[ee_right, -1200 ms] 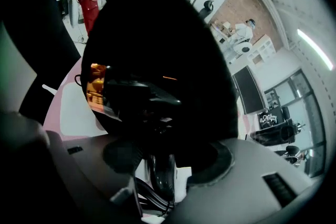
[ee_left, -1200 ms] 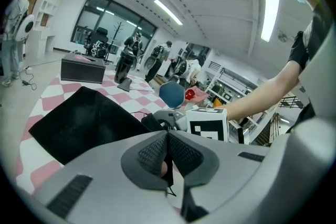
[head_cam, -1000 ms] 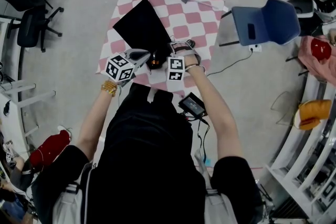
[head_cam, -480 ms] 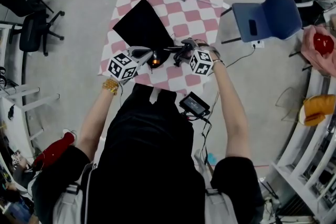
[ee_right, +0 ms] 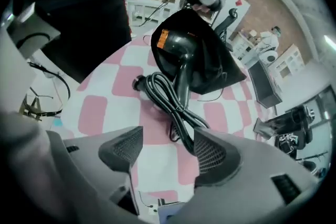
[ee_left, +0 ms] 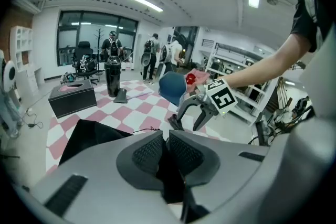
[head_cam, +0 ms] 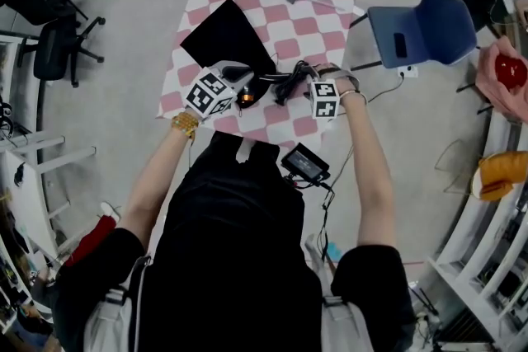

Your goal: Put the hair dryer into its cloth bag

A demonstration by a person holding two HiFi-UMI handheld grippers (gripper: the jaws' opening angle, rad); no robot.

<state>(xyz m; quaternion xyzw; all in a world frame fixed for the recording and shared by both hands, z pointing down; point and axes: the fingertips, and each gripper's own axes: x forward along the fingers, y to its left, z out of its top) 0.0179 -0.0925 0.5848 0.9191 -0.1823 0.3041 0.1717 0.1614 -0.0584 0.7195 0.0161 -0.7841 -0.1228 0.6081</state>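
1. Presently the step in hand looks like feeding the hair dryer [ee_right: 176, 50] into the cloth bag [ee_right: 216, 68]. The dryer lies on the checked worktop [head_cam: 323, 19] with its head at the bag's mouth and its handle pointing away from the bag. Whether the head is already under the lip cannot be told.
2. The left tool [ee_left: 166, 144] is clenched on a fold of the bag's black fabric at the mouth. That pinch wants to be firm and lifted a little, so the opening is a gap and not a flat seam.
3. The right tool [ee_right: 168, 148] has just been opening its jaws. They stand wide above the bundled cord [ee_right: 167, 96], which lies under the gap with neither pad pressing on it.
4. A good next hold is probably the handle near the bundle, not the cord alone, since loose loops would give and push nothing.
5. Push along the handle's line toward the bag, low over the worktop, while the left tool draws the lip the opposite way.
6. Watch the cord: loops left outside can snag the lip, so tuck them in last.
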